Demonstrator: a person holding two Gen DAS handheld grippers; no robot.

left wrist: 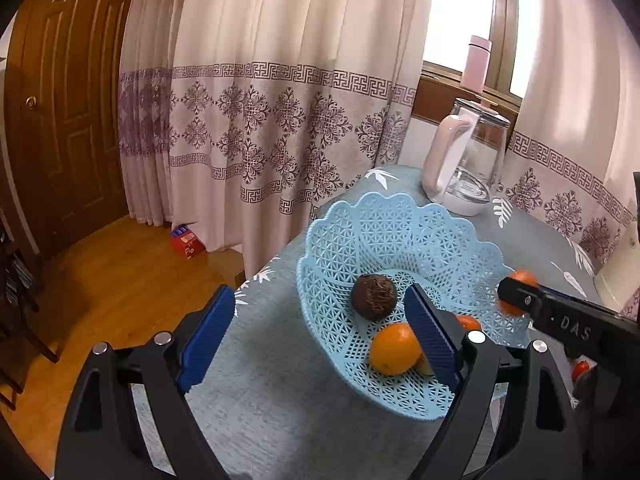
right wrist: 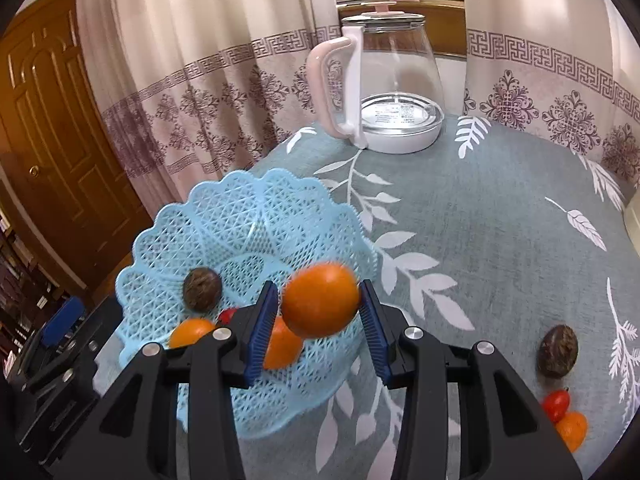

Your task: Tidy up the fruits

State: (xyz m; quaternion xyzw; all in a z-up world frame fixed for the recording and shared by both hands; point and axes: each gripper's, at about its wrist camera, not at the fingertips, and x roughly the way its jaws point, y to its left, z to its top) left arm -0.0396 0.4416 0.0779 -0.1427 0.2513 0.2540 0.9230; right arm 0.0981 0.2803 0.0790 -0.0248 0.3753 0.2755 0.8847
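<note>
Between right tool (right wrist: 320, 320) pads — orange (right wrist: 320, 300).

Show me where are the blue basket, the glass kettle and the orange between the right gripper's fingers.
blue basket (right wrist: 256, 216): right wrist view, back wall.
glass kettle (right wrist: 400, 60): right wrist view, glass body.
orange (right wrist: 320, 300): right wrist view, its middle.

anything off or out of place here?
Nothing spilled or damaged. Only oddity: the orange between the right claw pads is motion-blurred over the basket rim, with a gap at the right pad, so it may be dropping. Three fruits remain on the table.
</note>
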